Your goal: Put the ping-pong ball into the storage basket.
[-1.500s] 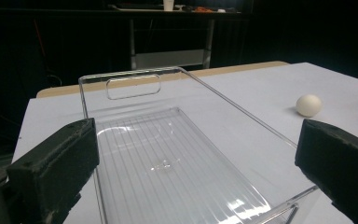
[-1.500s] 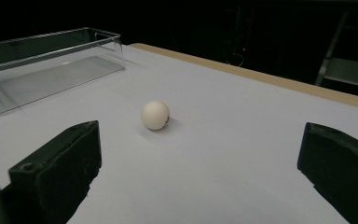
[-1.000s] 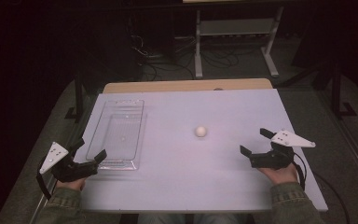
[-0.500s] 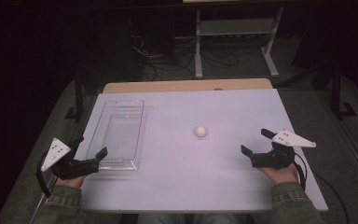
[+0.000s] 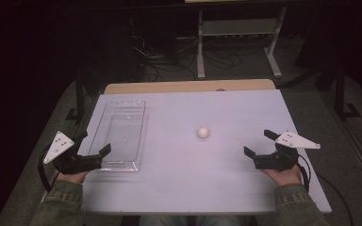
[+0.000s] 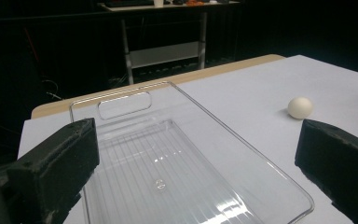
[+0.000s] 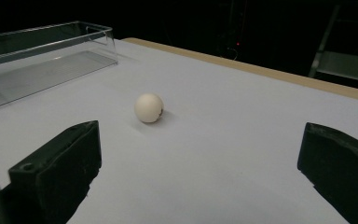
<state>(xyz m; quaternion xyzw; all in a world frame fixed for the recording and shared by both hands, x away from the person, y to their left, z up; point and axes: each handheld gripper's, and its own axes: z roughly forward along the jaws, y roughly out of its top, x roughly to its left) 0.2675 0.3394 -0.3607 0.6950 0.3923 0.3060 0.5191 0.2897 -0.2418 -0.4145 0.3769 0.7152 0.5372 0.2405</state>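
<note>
A small white ball lies alone near the middle of the white table. An empty clear plastic tray rests flat on the table's left part. My left gripper is open at the tray's near left corner, its jaws spread wide with nothing between them. My right gripper is open near the table's right edge, right of and nearer than the ball, holding nothing.
A wooden strip borders the table's far edge. Beyond it stand a metal shelf frame and cables on the dark floor. A person's sleeves come in at the bottom.
My left gripper has shifted slightly right, closer to the tray's near corner. The ball, tray and right gripper stay where they were.
</note>
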